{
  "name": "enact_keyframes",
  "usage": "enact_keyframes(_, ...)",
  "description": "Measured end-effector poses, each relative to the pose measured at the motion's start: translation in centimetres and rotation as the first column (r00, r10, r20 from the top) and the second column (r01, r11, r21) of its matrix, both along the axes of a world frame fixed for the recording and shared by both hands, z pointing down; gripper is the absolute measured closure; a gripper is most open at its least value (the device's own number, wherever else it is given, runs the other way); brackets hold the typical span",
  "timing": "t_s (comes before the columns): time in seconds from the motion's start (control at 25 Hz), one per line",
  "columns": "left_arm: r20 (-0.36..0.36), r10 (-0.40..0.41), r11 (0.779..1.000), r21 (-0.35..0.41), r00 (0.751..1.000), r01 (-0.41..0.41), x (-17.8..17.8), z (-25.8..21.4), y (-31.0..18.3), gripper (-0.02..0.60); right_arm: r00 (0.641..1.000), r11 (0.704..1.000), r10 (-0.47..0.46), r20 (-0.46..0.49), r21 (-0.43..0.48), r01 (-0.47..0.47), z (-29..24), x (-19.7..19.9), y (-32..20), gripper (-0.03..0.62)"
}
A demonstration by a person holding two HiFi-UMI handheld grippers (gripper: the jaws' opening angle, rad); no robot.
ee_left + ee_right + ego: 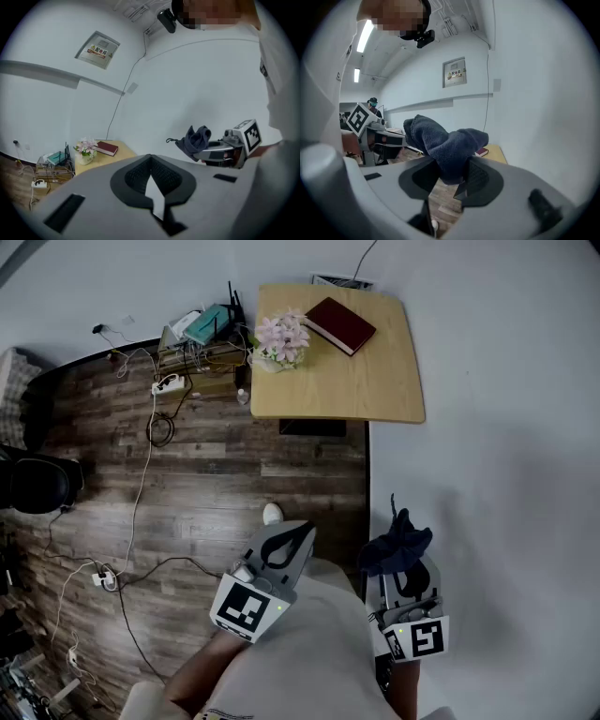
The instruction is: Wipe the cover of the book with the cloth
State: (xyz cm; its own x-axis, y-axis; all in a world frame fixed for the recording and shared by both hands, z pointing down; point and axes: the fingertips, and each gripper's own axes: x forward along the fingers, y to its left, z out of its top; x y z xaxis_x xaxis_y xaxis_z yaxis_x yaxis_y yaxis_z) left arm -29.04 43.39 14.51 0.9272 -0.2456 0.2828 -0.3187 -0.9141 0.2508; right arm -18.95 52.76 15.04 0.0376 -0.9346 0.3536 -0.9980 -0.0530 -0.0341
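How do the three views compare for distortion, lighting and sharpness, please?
Head view: even light, sharp, mild bending at the edges, the book clear. Left gripper view: strong fisheye, black corners, the book small. Right gripper view: same fisheye; the cloth looms close, ceiling lamps bright.

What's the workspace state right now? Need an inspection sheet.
Surface: wooden table, ahead of both grippers and out of contact with them.
Job's things: dark red book closed, flat on the table; dark blue cloth bunched in the right gripper's fingers.
Clutter: pink flower arrangement on the table beside the book.
Grippers: left gripper shut, empty; right gripper shut on the cloth.
Cables: white power strip and loose cables on the floor.
Surroundings: wood-plank floor; rack of devices left of the table.
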Motion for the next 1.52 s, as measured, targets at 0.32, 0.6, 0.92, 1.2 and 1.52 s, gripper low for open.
enact_keyframes(0.32,0.096,-0.106,0.994,0.026,0.990,0.104,-3.7,1.5,4.1,0.572,0.999,0.999,-0.049,0.010,-0.009,0.049,3.1,0.8,4.3,0.445)
enact_keyframes(0.6,0.084,-0.046,0.997,0.065,0.995,0.040,-1.8,-0.2,5.4,0.572,1.000,0.999,0.011,0.013,0.038,-0.011,1.7,1.2,6.8,0.445)
enact_keyframes(0.92,0.059,0.043,0.994,0.098,0.997,-0.049,1.5,-2.2,7.3,0.572,0.997,0.993,0.081,0.017,0.080,-0.083,0.3,3.3,8.4,0.445)
enact_keyframes(1.2,0.039,0.067,0.991,0.110,0.997,-0.071,2.1,-2.5,8.1,0.572,0.998,0.993,0.045,0.046,0.107,-0.049,-0.5,3.5,9.2,0.445)
enact_keyframes(1.52,0.034,0.027,0.996,0.089,0.999,-0.030,1.0,-1.1,8.6,0.572,0.995,0.994,0.064,0.075,0.085,-0.071,0.7,3.9,10.0,0.445)
